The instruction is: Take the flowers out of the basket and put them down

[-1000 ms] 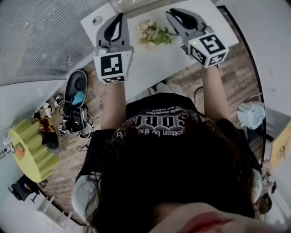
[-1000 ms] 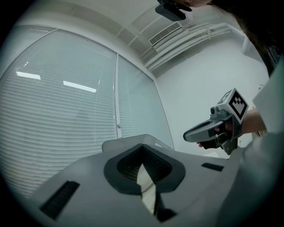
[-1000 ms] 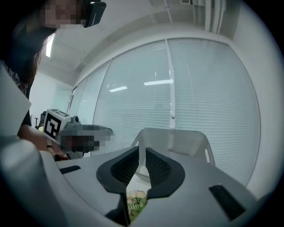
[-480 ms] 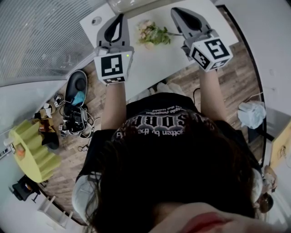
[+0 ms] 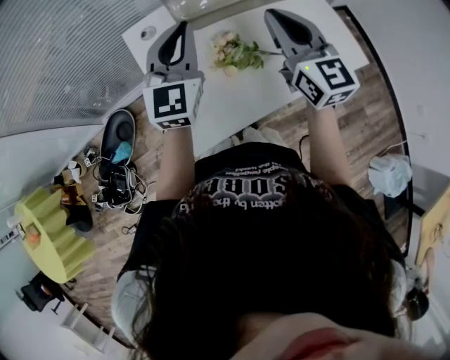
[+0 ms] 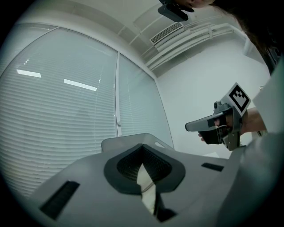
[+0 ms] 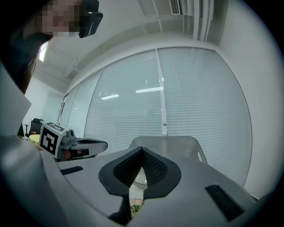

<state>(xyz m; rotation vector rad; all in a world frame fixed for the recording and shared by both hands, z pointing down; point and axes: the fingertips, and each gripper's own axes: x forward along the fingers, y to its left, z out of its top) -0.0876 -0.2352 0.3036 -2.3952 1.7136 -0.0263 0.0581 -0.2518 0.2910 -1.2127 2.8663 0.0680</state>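
Two grippers hang raised above the table [image 5: 235, 98], and neither has anything in it. The right gripper [image 5: 275, 17] has its jaws pressed fully together, the ribbed pads meeting with nothing between them. The left gripper [image 5: 184, 27] also has its tips together in its own view, with only bare tabletop showing through the slot lower down. Both are tilted up and away from the person, pointing toward the far edge of the table. They look parked out of the way, not set for a grasp.

Between them, toward the far edge, the flowers [image 5: 235, 53] lie flat on the white top. The pale blooms point toward the left gripper's side and the green stems trail toward the right gripper. A sliver of the greenery also shows low down through the right gripper's jaw slot [image 7: 135, 208]. Lying on their side, apart from both tools, they read as already set down. I judge the task done or all but done.

Beyond the flowers, at the far edge, stands a pale container with a handle slot [image 7: 177, 144]. I take it to be the basket, though too little shows to say what is inside. Window blinds fill the wall behind it.
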